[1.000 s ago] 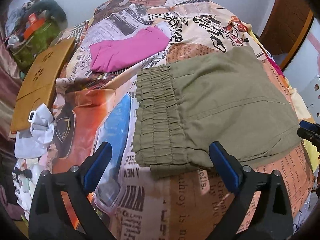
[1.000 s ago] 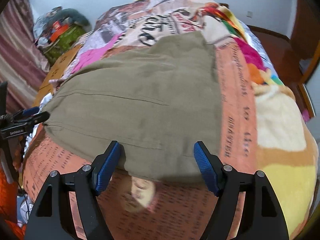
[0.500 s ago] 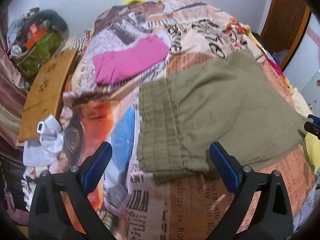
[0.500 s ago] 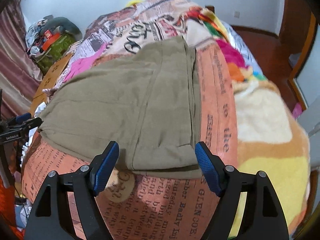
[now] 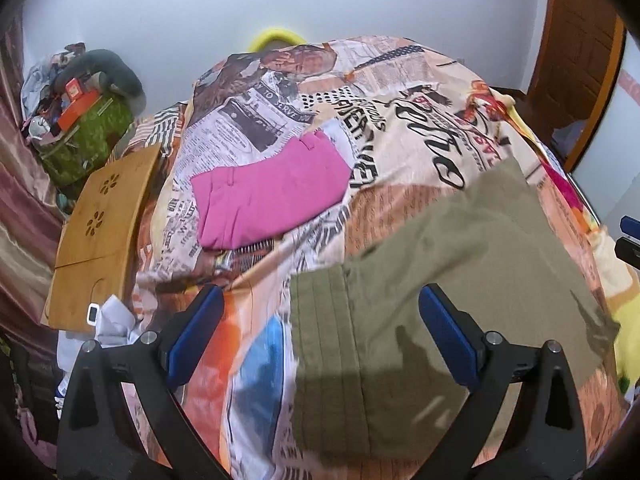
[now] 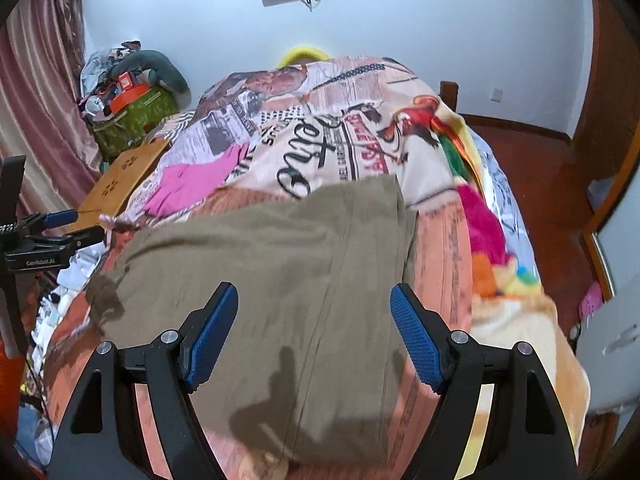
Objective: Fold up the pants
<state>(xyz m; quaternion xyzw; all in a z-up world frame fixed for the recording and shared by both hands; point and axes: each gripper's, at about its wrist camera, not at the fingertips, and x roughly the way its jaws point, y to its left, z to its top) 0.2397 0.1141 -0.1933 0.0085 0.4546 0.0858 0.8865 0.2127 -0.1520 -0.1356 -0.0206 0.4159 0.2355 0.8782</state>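
Olive green pants (image 5: 460, 280) lie folded flat on the printed bedspread; their gathered waistband (image 5: 324, 344) is at the left end. They also show in the right wrist view (image 6: 288, 280). My left gripper (image 5: 320, 332) is open and empty above the waistband end, casting a shadow on the cloth. My right gripper (image 6: 314, 332) is open and empty above the other end of the pants. The left gripper shows at the left edge of the right wrist view (image 6: 60, 228).
Folded pink pants (image 5: 268, 196) lie farther back on the bed. A wooden lap board (image 5: 100, 232) and white cloth (image 5: 116, 320) sit at the left edge. A green bag with clutter (image 5: 84, 128) stands by the curtain. The bed drops to a red floor (image 6: 560, 184) on the right.
Both grippers have lifted and tilted up away from the pants, so more of the wall and room shows. The pants stay flat on the bed.
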